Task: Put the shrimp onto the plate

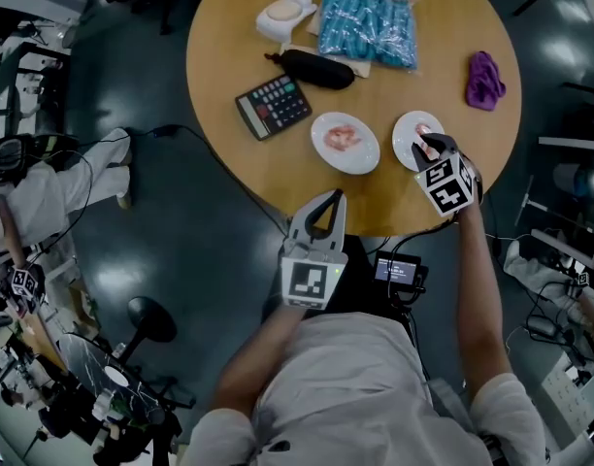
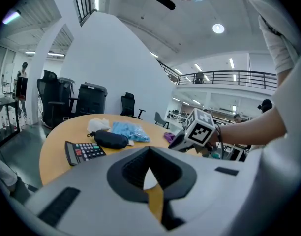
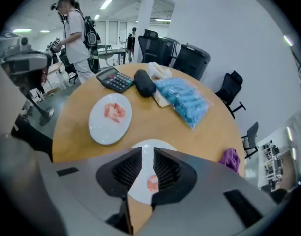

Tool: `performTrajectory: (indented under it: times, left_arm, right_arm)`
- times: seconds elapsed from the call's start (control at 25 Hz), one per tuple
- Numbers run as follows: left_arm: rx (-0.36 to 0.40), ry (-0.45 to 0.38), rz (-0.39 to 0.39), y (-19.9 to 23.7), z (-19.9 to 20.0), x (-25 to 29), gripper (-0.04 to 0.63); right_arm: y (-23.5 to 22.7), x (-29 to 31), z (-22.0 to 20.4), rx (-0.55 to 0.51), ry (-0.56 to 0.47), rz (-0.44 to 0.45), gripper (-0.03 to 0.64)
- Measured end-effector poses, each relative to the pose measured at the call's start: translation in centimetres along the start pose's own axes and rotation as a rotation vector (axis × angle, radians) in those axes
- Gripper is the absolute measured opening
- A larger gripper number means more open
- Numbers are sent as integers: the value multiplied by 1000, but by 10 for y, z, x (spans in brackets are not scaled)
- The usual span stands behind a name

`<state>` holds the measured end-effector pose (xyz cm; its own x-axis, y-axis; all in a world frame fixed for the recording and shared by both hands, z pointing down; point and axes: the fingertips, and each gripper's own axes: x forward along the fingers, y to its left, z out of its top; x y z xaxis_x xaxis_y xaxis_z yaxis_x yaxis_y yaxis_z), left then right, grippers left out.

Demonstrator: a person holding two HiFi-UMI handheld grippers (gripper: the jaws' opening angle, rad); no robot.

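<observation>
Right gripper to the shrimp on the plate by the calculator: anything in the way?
Nothing visible. The right gripper hangs open over the plate at the table edge, one shrimp lying on it below the jaws. Between there and the other shrimp on the calculator-side plate, only bare table shows.

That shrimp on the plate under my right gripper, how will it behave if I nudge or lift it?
The shrimp looks small and thin, so it is probably light. It lies loose on a smooth white plate, so it may well slide when nudged.
</observation>
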<state>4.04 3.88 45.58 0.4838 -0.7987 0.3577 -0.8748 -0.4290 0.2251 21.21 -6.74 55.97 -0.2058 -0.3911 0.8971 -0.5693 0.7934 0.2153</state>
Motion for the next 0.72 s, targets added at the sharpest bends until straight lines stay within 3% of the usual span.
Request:
performTrajectory:
  times: [0.24, 0.56, 0.72]
  left_arm:
    - [-21, -13, 17, 13, 5, -1, 8]
    - [-30, -13, 33, 35, 4, -4, 8]
    - [-38, -12, 47, 51, 2, -5, 8]
  right_arm:
    - [70, 8, 53, -194, -73, 103, 19]
    - [104, 64, 71, -539, 87, 183, 25]
    - [104, 78, 70, -641, 162, 213, 87]
